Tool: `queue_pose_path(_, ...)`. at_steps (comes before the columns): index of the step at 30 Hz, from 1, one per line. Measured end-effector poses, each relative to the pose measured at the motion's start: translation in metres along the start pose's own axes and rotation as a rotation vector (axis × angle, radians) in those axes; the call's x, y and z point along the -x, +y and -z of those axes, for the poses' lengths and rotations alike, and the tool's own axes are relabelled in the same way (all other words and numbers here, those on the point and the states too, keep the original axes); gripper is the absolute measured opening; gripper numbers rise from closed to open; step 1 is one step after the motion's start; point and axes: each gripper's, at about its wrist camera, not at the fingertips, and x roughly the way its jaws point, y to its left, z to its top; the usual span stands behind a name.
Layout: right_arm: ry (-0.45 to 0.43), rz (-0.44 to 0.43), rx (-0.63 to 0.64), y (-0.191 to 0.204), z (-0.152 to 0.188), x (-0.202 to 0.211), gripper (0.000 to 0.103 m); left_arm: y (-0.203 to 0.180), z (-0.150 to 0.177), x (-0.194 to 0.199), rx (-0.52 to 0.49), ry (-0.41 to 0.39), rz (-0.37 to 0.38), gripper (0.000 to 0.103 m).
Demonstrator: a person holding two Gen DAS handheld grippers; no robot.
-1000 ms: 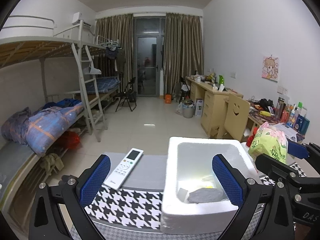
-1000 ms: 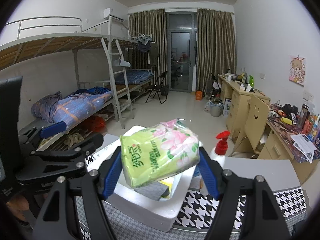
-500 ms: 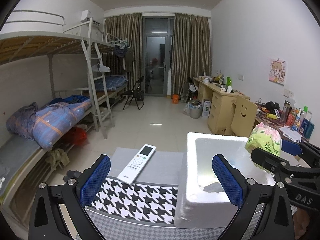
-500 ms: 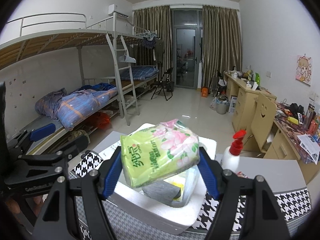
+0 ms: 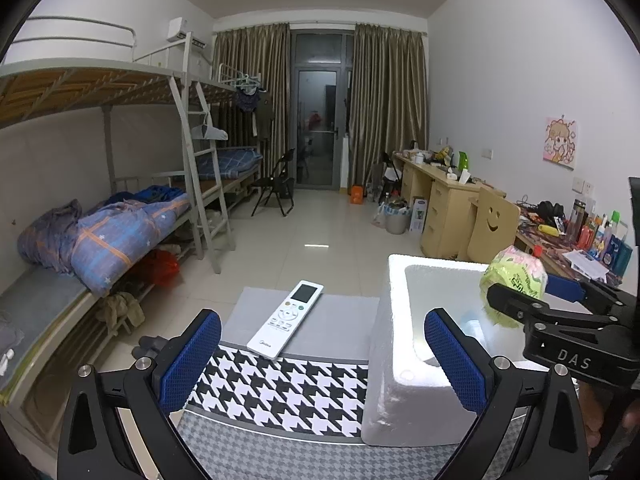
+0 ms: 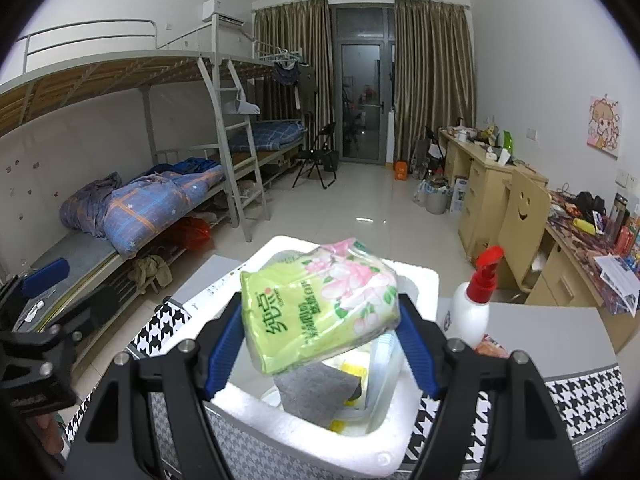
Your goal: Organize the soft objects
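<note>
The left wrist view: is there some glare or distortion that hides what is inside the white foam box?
Left wrist view: strong glare whitens the foam box interior, so its contents cannot be read; fisheye bends the bunk bed rails, corners are black. Right wrist view: no such glare, the box shows grey and yellow items under the tissue pack; the nearest black gripper parts look soft.

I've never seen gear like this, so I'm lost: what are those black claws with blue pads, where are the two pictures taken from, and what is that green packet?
No robot here: a person holds a two-finger gripper in each hand, each with its own camera. The left gripper is open and empty. The right gripper clamps a green tissue pack over a white foam box that already holds a few things. On the table lie a white remote and a houndstooth cloth; a red-capped pump bottle stands beside the box.
</note>
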Motion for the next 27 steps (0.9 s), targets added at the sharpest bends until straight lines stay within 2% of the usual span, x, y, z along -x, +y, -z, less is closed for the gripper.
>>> queue_pose_path(4,0.013,0.013,-0.009,0.001,0.0,-0.004,0.088,0.002,0.001,0.001,0.002,-0.001,-0.001,0.102)
queue_pose_path(18,-0.019,-0.005,-0.012,-0.001,0.009,0.023,0.089,-0.001,0.007,0.015,-0.007,-0.001,0.037,0.102)
queue_pose_path(21,-0.033,-0.005,-0.019,-0.001,0.01,0.033,0.095,-0.002,0.007,0.016,-0.007,-0.001,0.039,0.102)
queue_pose_path(27,-0.06,-0.004,-0.01,0.002,0.016,0.049,0.096,-0.007,0.012,0.028,-0.015,-0.003,0.05,0.102)
